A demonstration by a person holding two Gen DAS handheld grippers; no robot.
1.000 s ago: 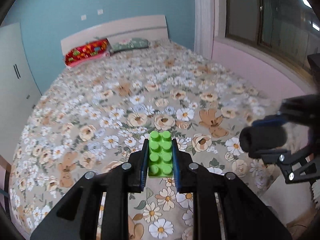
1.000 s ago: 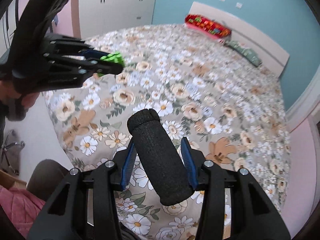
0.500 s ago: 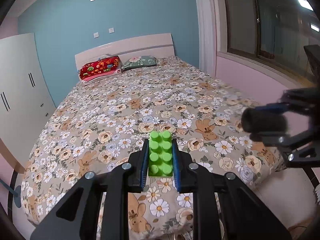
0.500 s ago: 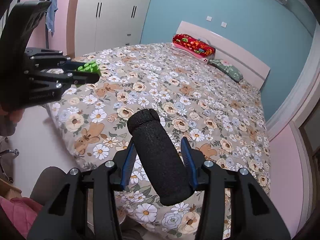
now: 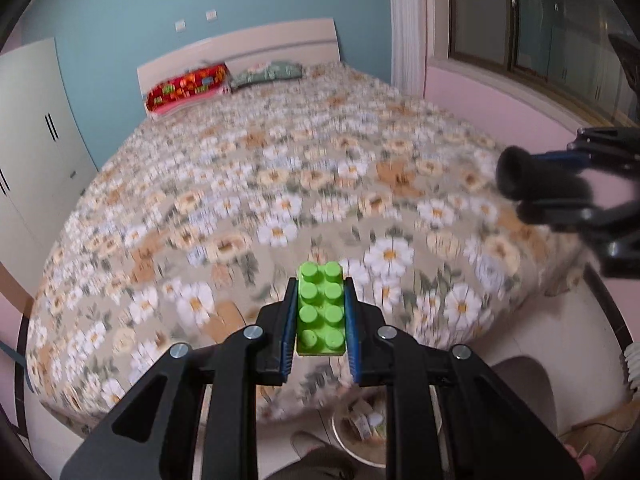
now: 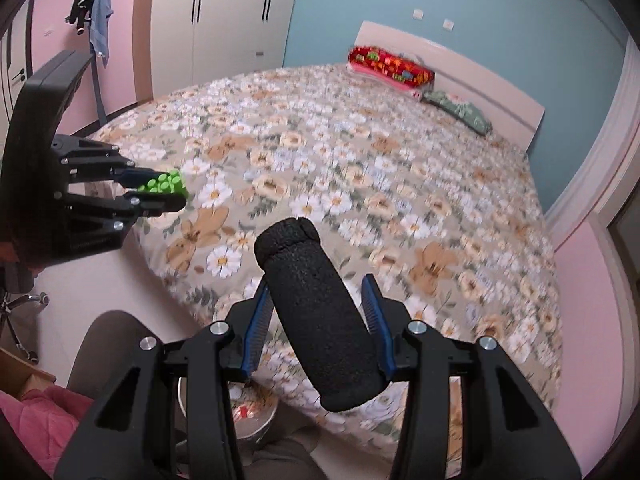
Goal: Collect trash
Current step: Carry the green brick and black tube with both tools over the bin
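Covering the bed (image 5: pixel 280 184) ahead of both tongs is a floral spread w/ daisies and tan bears, blurred. Left tongs (image 5: pixel 321 308) are clamped on a green toy brick (image 5: pixel 321 312), studs up, held over the foot end of the bed. Right tongs (image 6: pixel 318 312) are clamped on a black foam tube (image 6: pixel 316 312), tilted, its far end sticking out past the tips. Beyond the tongs: pale headboard (image 5: pixel 240 46), red pillow (image 5: pixel 186 86), green pillow (image 5: pixel 268 74), blue wall. White wardrobe (image 6: pixel 224 20) is left of the bed, window (image 5: pixel 532 20) right. Below the tongs, near the floor, sits a round metal bin (image 6: pixel 256 424) w/ scraps inside.
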